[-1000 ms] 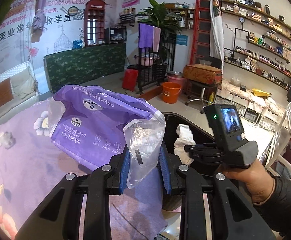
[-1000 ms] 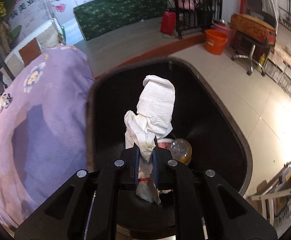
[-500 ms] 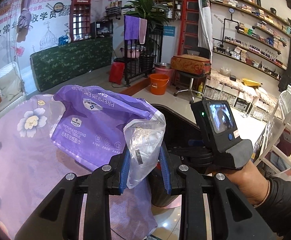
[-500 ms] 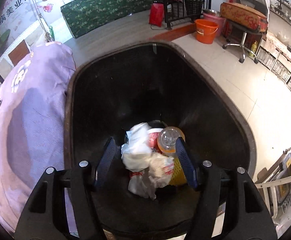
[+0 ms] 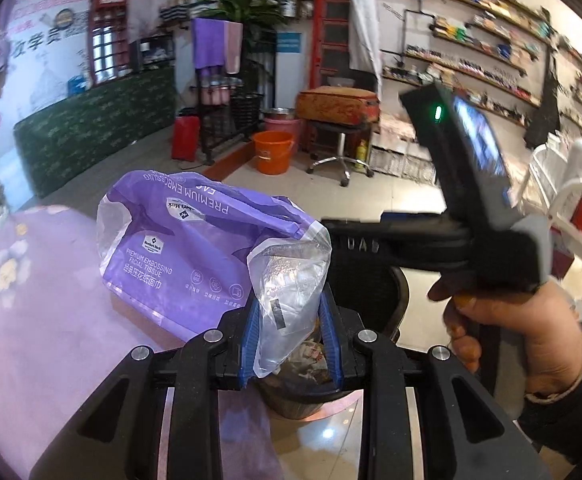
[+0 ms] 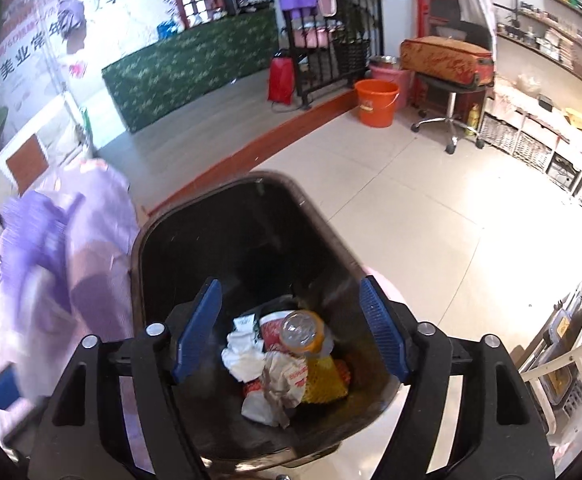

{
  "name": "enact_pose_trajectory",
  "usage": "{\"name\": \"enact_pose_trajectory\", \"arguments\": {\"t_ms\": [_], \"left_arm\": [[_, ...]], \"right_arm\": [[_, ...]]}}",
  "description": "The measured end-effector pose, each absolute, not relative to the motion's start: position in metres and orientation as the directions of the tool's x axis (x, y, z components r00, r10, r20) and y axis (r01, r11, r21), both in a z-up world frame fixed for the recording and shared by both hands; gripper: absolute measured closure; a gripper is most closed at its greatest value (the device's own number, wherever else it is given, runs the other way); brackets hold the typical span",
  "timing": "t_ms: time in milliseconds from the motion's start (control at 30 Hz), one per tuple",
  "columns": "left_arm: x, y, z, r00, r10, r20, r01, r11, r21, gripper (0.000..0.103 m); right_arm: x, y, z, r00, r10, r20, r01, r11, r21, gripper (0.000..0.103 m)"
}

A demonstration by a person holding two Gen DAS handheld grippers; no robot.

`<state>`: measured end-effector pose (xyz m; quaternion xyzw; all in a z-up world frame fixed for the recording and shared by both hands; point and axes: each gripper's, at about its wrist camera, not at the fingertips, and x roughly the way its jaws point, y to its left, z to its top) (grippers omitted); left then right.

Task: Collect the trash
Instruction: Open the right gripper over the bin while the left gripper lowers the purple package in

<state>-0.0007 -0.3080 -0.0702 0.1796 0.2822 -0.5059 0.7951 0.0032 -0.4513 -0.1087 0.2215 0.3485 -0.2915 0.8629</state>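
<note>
Shop floor, tiled, with a black bin (image 6: 251, 240) standing against a purple floral cloth (image 5: 31, 300) on what may be a bench or a bed; cannot tell which. Right gripper (image 6: 291, 328) hangs over the bin mouth, its fingers (image 6: 199, 328) spread with nothing between them, having just been opening. White tissue (image 6: 243, 356) lies in the bin bottom with a bottle (image 6: 303, 330) and crumpled wrappers. Left gripper (image 5: 291, 340) is clenched on the clear end of a purple tissue bag (image 5: 195, 248), which stands up above the fingers, mostly over the cloth and just beside the bin rim. Risks, as judged: bag is light, slick and held by one thin flap, so it may slip out or swing. Released now, it would likely land on the cloth or catch the rim rather than fall in. Right gripper and the person's hand (image 5: 511, 328) sit close over the opening; the two tools may collide unless the right clears first.
</note>
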Motion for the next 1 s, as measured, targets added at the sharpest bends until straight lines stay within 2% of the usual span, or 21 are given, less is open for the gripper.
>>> {"name": "enact_pose_trajectory", "arguments": {"t_ms": [467,633,667,733,800,933,1000], "left_arm": [[0.006,-0.350,-0.105,0.212,-0.678,-0.704,0.943,0.330,-0.033,0.075],[0.012,-0.359,-0.111,0.179,-0.669,-0.721,0.948,0.314,-0.056,0.073],[0.012,-0.361,-0.112,0.177,-0.668,-0.723,0.949,0.311,-0.055,0.070],[0.012,-0.364,-0.113,0.169,-0.665,-0.728,0.950,0.308,-0.061,0.039],[0.011,-0.361,-0.111,0.163,-0.683,-0.712,0.950,0.304,-0.075,0.026],[0.007,-0.357,-0.111,0.161,-0.695,-0.701,0.953,0.294,-0.073,0.017],[0.005,-0.356,-0.111,0.156,-0.700,-0.697,0.955,0.288,-0.075,0.016]], "right_arm": [[-0.027,-0.488,-0.100,0.529,-0.464,-0.710,0.761,0.630,0.155,0.026],[-0.032,-0.496,-0.100,0.527,-0.466,-0.711,0.774,0.609,0.174,0.025],[-0.032,-0.496,-0.100,0.527,-0.466,-0.711,0.773,0.610,0.173,0.025],[-0.032,-0.497,-0.100,0.529,-0.464,-0.711,0.771,0.613,0.174,0.025],[-0.032,-0.497,-0.100,0.530,-0.464,-0.709,0.770,0.613,0.175,0.024],[-0.032,-0.498,-0.099,0.531,-0.464,-0.710,0.770,0.613,0.175,0.024],[-0.032,-0.498,-0.099,0.531,-0.464,-0.709,0.770,0.613,0.175,0.024]]}}
